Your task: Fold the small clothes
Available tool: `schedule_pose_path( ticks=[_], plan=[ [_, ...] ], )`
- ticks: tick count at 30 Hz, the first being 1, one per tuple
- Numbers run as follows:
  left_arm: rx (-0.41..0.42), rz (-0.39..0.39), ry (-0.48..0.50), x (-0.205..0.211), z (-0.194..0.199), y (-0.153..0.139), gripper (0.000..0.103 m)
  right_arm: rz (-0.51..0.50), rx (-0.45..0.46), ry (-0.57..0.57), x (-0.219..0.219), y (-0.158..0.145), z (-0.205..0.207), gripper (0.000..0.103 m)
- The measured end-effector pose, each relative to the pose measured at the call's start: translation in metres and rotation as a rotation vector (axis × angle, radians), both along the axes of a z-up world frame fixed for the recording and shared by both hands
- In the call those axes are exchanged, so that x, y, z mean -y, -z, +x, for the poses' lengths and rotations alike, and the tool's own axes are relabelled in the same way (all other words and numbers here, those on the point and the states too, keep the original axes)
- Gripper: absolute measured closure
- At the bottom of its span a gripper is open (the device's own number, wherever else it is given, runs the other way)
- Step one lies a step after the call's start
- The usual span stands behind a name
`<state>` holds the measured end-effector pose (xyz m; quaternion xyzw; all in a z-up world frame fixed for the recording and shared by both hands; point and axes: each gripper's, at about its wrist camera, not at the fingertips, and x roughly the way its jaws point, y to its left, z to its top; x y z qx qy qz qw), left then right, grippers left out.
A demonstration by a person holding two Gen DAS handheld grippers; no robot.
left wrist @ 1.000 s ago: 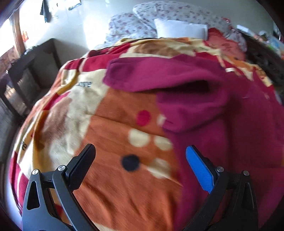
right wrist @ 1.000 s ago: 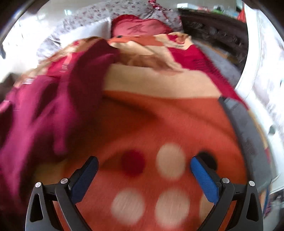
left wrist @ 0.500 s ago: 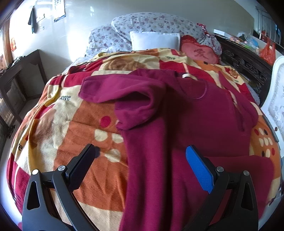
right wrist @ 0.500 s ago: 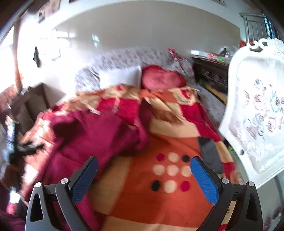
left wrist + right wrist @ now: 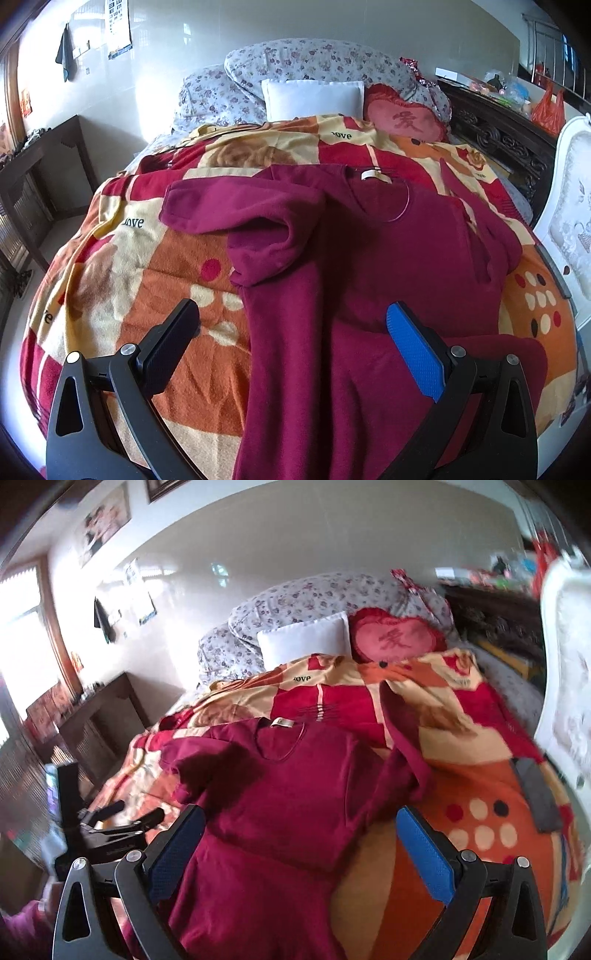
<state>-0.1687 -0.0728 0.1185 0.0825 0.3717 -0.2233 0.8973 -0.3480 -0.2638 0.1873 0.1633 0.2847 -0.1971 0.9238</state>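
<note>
A dark red long-sleeved top (image 5: 369, 266) lies spread on the patterned blanket, collar with a white label (image 5: 375, 174) at the far end. Its left sleeve (image 5: 236, 210) is folded over near the shoulder; its right sleeve (image 5: 402, 760) is bunched at the side. My left gripper (image 5: 295, 347) is open and empty, held above the top's lower part. My right gripper (image 5: 301, 849) is open and empty, above the same top (image 5: 288, 790). The left gripper also shows in the right wrist view (image 5: 122, 819), at the left beside the bed.
The orange, red and cream blanket (image 5: 122, 266) covers the bed. Floral pillows (image 5: 295, 66), a white pillow (image 5: 312, 98) and a red heart cushion (image 5: 402, 120) sit at the head. A dark wooden table (image 5: 44, 155) stands left; a white chair back (image 5: 572, 206) stands right.
Both grippers have pulled back and risen from close to the blanket, so the whole top and the bed now show. Both jaws stay open.
</note>
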Motion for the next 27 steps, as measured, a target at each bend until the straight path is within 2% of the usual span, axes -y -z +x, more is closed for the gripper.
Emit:
schedule_pose_path(
  ticks=[3, 7, 10, 15, 18, 27],
  plan=[
    [0.003, -0.007, -0.002, 0.0, 0.0, -0.001, 0.001, -0.037, -0.027, -0.004, -0.011, 0.002, 0.019, 0.0],
    [-0.005, -0.004, -0.007, 0.002, 0.001, -0.001, 0.001, 0.015, -0.067, -0.004, -0.011, 0.012, 0.037, 0.0],
    [-0.006, -0.002, -0.006, 0.003, 0.002, 0.0, 0.001, 0.012, -0.07, 0.015, -0.013, 0.017, 0.041, 0.0],
    [-0.008, -0.007, -0.007, 0.003, 0.001, 0.0, 0.001, -0.064, -0.089, 0.042, -0.019, 0.015, 0.047, 0.0],
    [-0.015, -0.012, -0.007, 0.004, 0.0, 0.002, 0.001, -0.073, -0.096, 0.065, -0.019, 0.014, 0.049, 0.0],
    [-0.019, -0.004, -0.001, 0.01, -0.001, 0.004, 0.001, -0.015, -0.103, 0.065, -0.014, 0.024, 0.057, 0.0]
  ],
)
